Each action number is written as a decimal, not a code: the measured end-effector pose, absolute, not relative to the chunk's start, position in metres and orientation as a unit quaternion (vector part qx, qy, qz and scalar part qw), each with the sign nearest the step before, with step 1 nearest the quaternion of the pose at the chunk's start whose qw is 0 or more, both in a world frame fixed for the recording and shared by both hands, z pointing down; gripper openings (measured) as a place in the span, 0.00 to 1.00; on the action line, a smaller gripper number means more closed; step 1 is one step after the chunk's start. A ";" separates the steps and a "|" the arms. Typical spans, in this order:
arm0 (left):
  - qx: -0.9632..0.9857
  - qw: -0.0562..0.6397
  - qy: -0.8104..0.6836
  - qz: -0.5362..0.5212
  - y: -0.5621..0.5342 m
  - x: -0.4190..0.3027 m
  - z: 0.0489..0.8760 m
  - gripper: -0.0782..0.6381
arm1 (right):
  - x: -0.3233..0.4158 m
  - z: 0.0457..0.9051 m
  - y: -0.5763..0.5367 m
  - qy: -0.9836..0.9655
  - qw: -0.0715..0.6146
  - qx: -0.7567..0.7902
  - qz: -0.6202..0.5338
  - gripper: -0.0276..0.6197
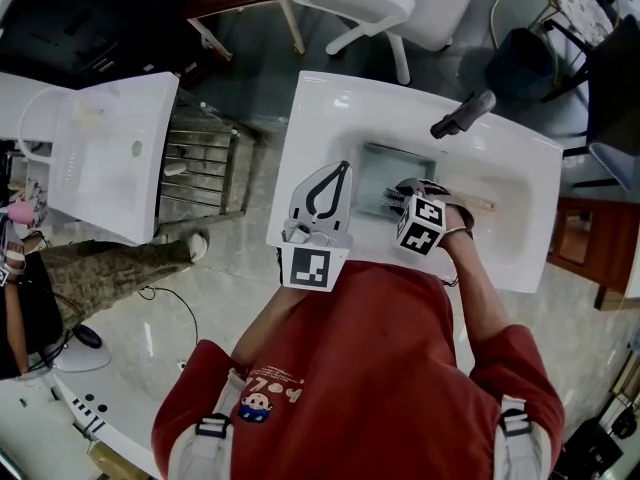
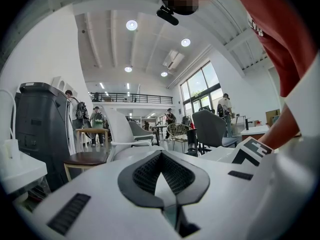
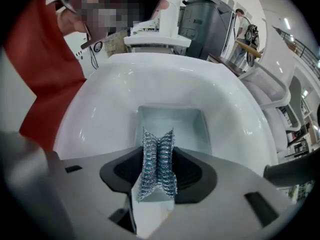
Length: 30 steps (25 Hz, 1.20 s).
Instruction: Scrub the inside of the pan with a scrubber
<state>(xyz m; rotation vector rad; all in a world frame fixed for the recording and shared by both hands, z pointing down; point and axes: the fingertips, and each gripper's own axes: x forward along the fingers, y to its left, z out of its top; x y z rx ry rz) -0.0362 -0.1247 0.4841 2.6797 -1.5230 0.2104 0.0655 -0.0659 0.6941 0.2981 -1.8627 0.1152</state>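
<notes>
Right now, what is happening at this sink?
A person in a red shirt stands at a white sink with a gripper in each hand. The right gripper is shut on a steel-wool scrubber and points down at the square metal pan in the basin. The left gripper is shut and empty, over the sink's front edge.

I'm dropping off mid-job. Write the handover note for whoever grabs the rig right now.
Left gripper: shut, empty, over the sink's near rim.
Right gripper: shut on the steel scrubber, aimed down at the pan.
Pan lies in the sink basin.
Done: scrubber is in grip.
Left: scrub the pan's inside; no contact can be seen yet.
</notes>
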 end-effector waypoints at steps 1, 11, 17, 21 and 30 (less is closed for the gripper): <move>0.867 0.027 -0.493 0.069 -0.125 -0.036 0.485 0.12 | 0.066 0.697 -0.060 -0.800 0.587 0.112 0.056 0.33; 0.865 0.027 -0.494 0.077 -0.122 -0.036 0.488 0.12 | 0.061 0.716 -0.047 -0.811 0.569 0.054 0.124 0.32; 0.865 0.032 -0.496 0.074 -0.121 -0.036 0.489 0.12 | 0.057 0.724 -0.049 -0.813 0.563 0.039 0.145 0.32; 0.866 0.030 -0.494 0.074 -0.122 -0.035 0.490 0.12 | 0.056 0.725 -0.048 -0.814 0.560 0.043 0.151 0.32; 0.865 0.032 -0.495 0.075 -0.122 -0.036 0.491 0.12 | 0.056 0.727 -0.049 -0.808 0.574 0.040 0.125 0.31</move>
